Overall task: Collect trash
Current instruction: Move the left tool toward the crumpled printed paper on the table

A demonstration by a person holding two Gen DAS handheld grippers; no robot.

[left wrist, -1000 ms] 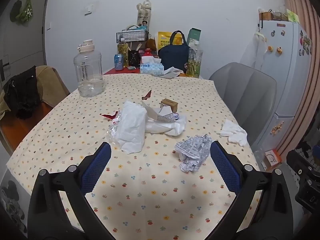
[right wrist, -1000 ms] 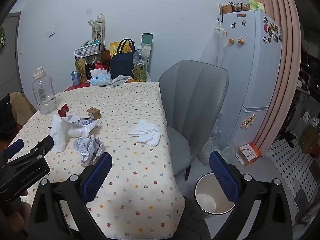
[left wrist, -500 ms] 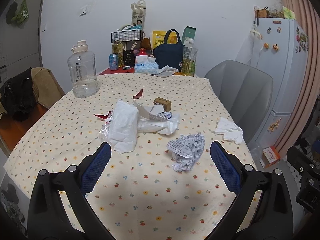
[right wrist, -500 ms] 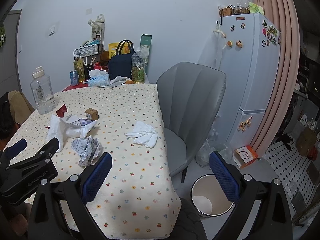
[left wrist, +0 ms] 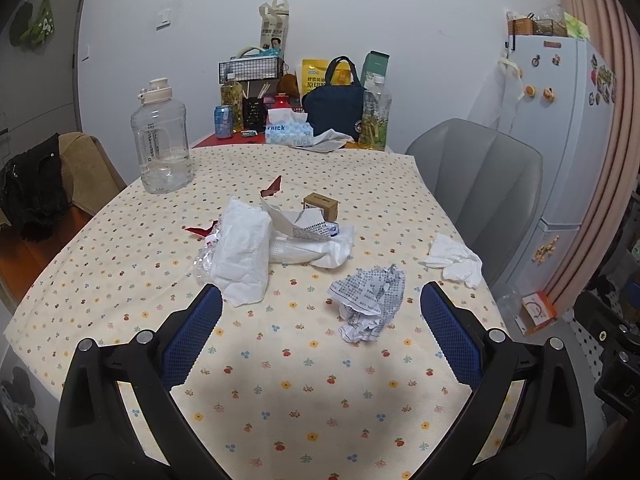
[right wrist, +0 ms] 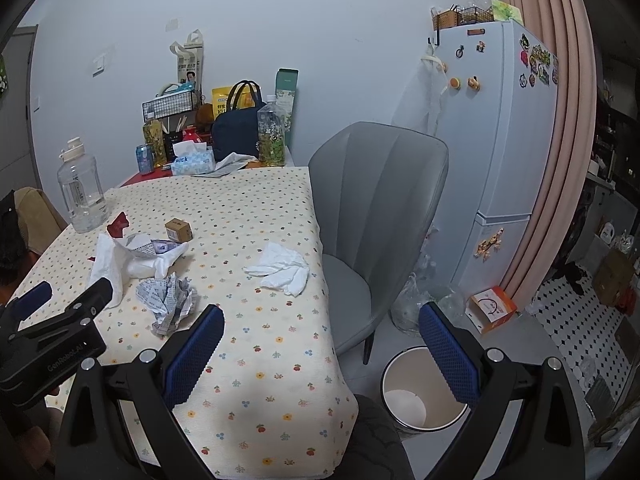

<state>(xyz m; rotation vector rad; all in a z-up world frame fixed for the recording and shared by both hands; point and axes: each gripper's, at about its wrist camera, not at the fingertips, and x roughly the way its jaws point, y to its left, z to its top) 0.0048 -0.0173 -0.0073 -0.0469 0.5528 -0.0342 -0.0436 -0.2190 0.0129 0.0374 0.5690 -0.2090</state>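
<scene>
Flower-print table strewn with crumpled paper

Two black plastic arms on the left gripper, each tipped with a blue cross-hatched pad, silver screw heads along the arms. Same build on the right gripper: black arms, blue textured pads, silver screws. Pale lettering on the left gripper's black body, seen from the right wrist.

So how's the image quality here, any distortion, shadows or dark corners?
Left wrist view: strong fisheye bend, black corners, a soft shadow on the tablecloth between the open left gripper fingers. Right wrist view: same curvature bowing the fridge; dim room at far right.
</scene>
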